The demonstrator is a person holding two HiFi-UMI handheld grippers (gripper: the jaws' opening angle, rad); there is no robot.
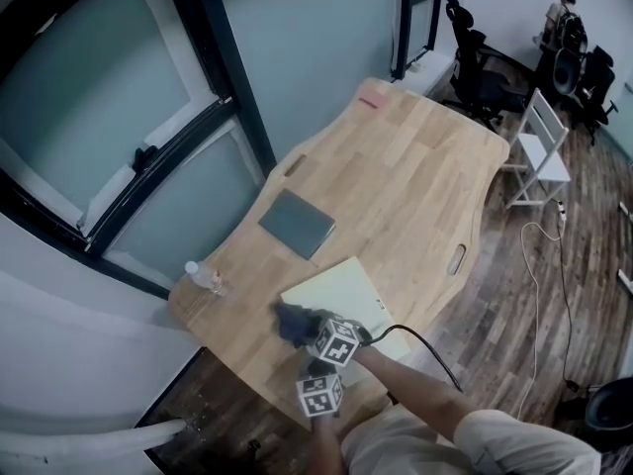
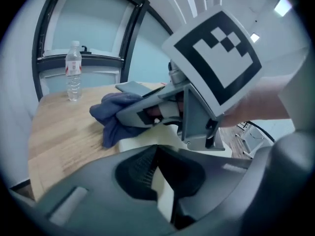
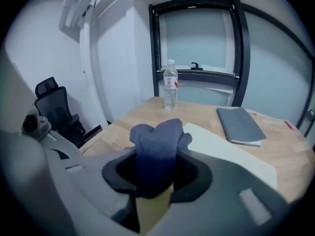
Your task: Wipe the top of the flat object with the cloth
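Note:
A pale flat board (image 1: 341, 290) lies near the front edge of the wooden table (image 1: 415, 181). My right gripper (image 1: 303, 326) is shut on a bunched dark blue cloth (image 1: 292, 322), which rests at the board's near-left corner. In the right gripper view the cloth (image 3: 157, 141) stands up between the jaws of that gripper (image 3: 155, 167), with the board (image 3: 221, 149) to its right. My left gripper (image 1: 317, 372) sits just behind the right one, off the table's edge. Its jaws (image 2: 156, 151) meet with nothing held and look at the cloth (image 2: 110, 114) and the board (image 2: 142, 140).
A grey closed laptop (image 1: 297, 223) lies beyond the board. A water bottle (image 1: 203, 277) stands at the table's left corner by the window. A black cable (image 1: 425, 349) trails off the front edge. Black office chairs (image 1: 475, 67) and a white chair (image 1: 539, 146) stand at the far right.

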